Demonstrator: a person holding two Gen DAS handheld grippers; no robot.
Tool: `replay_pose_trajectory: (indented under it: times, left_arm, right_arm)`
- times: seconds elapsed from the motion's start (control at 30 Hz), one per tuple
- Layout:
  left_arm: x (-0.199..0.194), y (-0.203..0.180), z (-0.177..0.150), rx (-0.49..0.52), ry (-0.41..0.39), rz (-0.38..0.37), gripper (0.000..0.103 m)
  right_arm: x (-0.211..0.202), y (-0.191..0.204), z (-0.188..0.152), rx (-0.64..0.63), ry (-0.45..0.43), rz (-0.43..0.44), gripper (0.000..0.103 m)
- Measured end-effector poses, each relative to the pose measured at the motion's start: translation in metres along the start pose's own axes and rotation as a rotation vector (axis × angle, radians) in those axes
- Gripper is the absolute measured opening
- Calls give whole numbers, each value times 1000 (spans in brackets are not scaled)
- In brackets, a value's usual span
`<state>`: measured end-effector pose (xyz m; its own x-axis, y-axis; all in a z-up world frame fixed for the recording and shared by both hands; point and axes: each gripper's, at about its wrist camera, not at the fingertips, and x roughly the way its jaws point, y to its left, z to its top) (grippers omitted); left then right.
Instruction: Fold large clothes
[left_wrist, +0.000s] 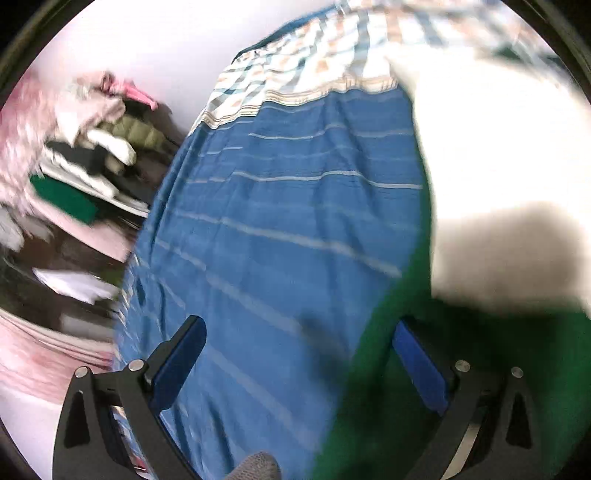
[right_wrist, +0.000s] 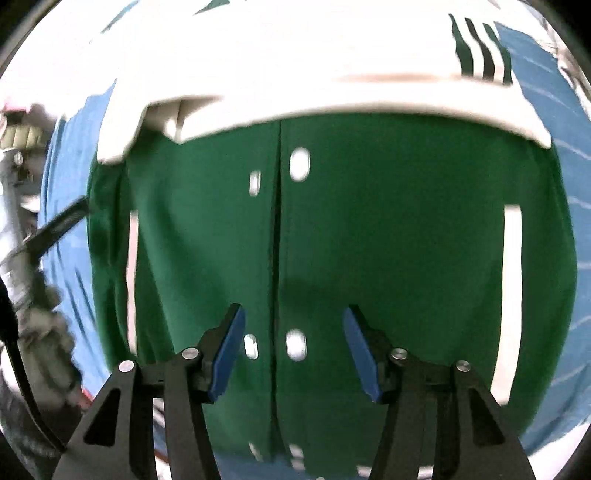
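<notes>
A green jacket (right_wrist: 388, 229) with white buttons, white side stripes and white sleeves (right_wrist: 314, 81) lies front up on a blue striped bedsheet (left_wrist: 288, 229). The sleeves lie folded across its upper part. My right gripper (right_wrist: 293, 325) is open and empty, hovering over the jacket's button placket. My left gripper (left_wrist: 299, 339) is open and empty over the sheet at the jacket's left edge (left_wrist: 388, 369). The white sleeve (left_wrist: 498, 166) shows at the right of the left wrist view. Both views are motion-blurred.
A heap of mixed clothes (left_wrist: 92, 147) lies to the left beyond the bed edge. A checked blanket (left_wrist: 332, 55) covers the far end of the bed. The left gripper's body and a gloved hand (right_wrist: 33, 258) show at the left of the right wrist view.
</notes>
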<state>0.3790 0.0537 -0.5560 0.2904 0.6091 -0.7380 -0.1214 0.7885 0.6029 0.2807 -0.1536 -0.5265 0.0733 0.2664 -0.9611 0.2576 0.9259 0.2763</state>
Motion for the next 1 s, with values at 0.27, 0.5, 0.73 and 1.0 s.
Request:
replay_pose_trajectory:
  times: [0.27,0.5,0.73,1.0]
  left_arm:
    - [29,61,-12,-248,119,-240,103]
    - [7,92,-33,-228,60,-212,103]
    - [33,43,-4,-84,77,-95,103]
    - [28,79,-3,-182,103,-132,103]
  right_arm:
    - [6,-24,9,88,18,42,58]
    - [26,-19,57,246,13,377,58]
    - [63,-37,122,513,-72,375,36]
    - [27,-64,128,405,-98,218,36]
